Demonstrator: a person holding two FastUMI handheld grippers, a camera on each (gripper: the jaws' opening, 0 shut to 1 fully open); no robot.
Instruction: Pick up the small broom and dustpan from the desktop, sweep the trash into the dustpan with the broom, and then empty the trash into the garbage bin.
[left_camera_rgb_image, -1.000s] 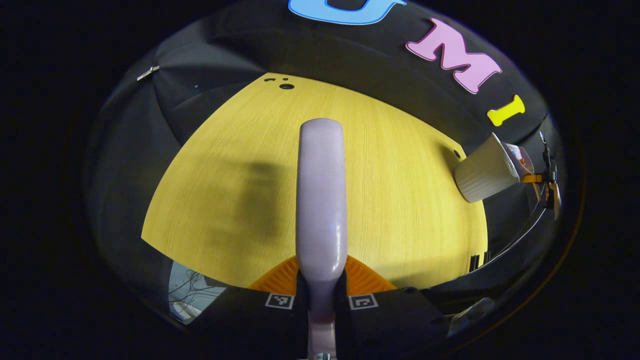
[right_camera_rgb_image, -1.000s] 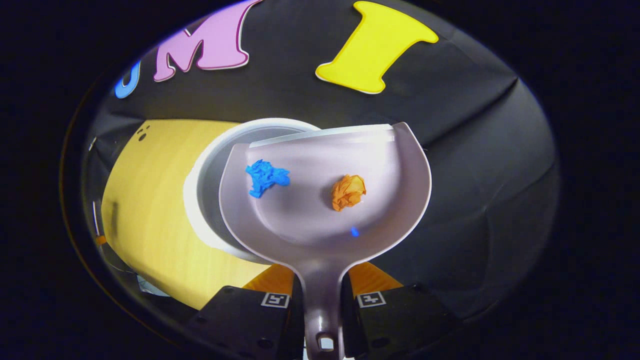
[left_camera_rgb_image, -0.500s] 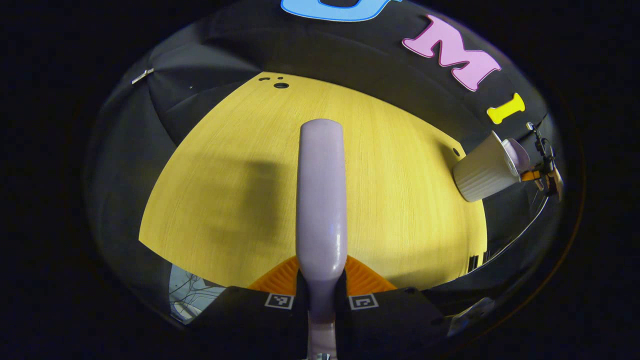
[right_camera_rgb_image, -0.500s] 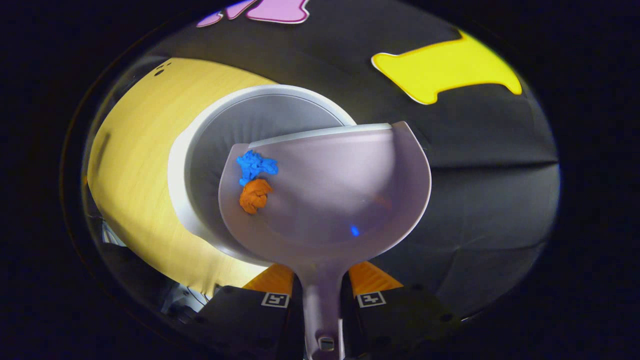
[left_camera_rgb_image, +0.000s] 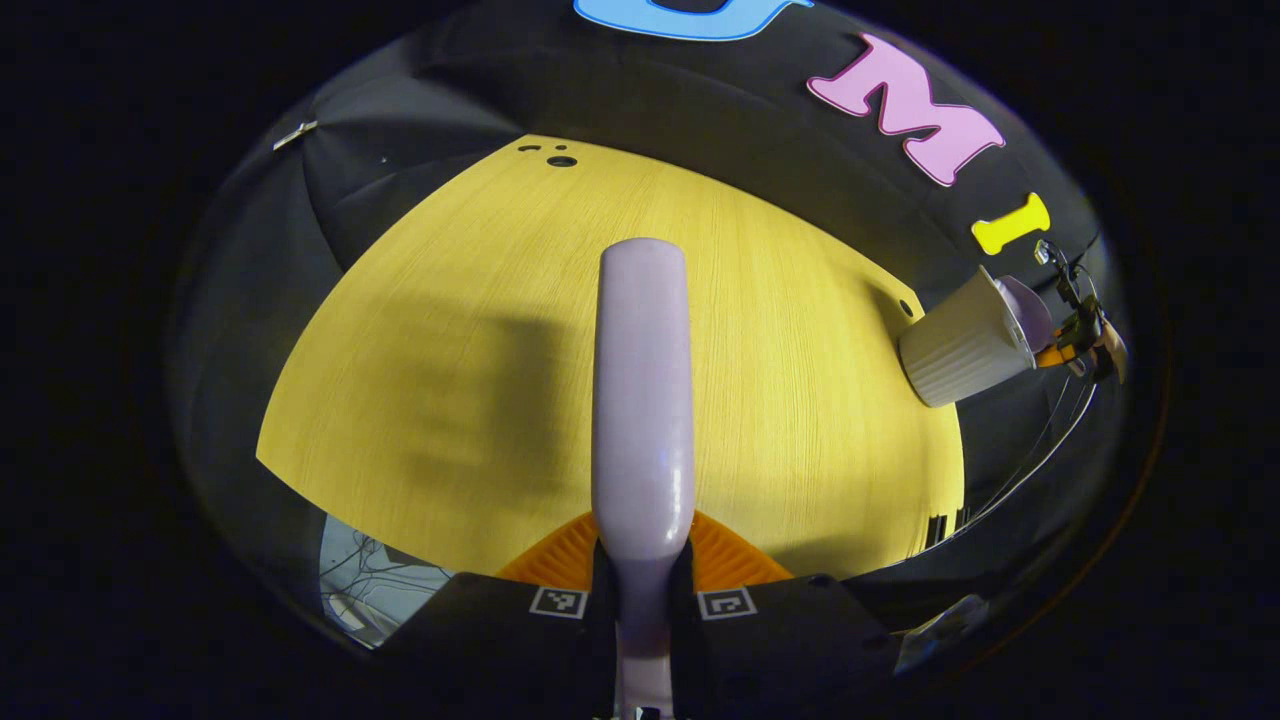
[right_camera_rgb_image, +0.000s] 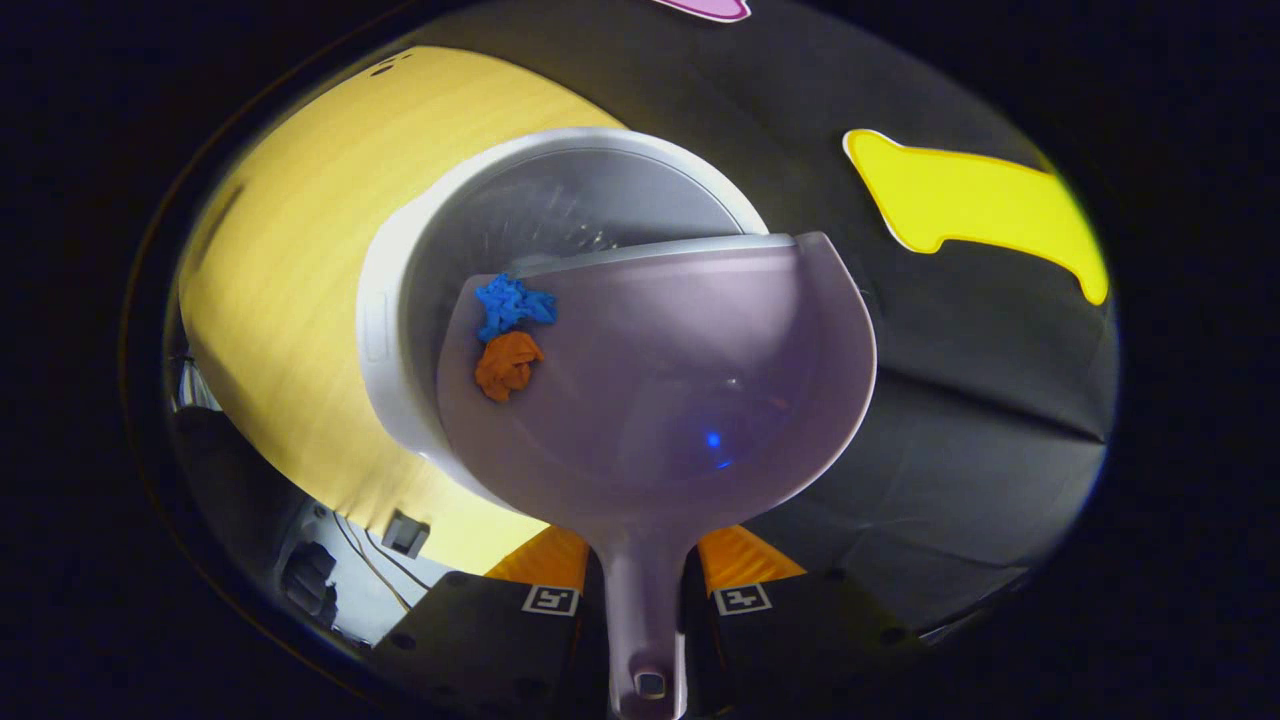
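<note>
Dustpan (right_camera_rgb_image: 660, 400) over garbage bin (right_camera_rgb_image: 400, 300) (tilted)

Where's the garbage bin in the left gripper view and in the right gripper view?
Left gripper view: bin at the far right, by the desktop's edge.
Right gripper view: bin centre-left, partly behind the dustpan.
Shared landmark: the yellow desktop it stands on.
</note>
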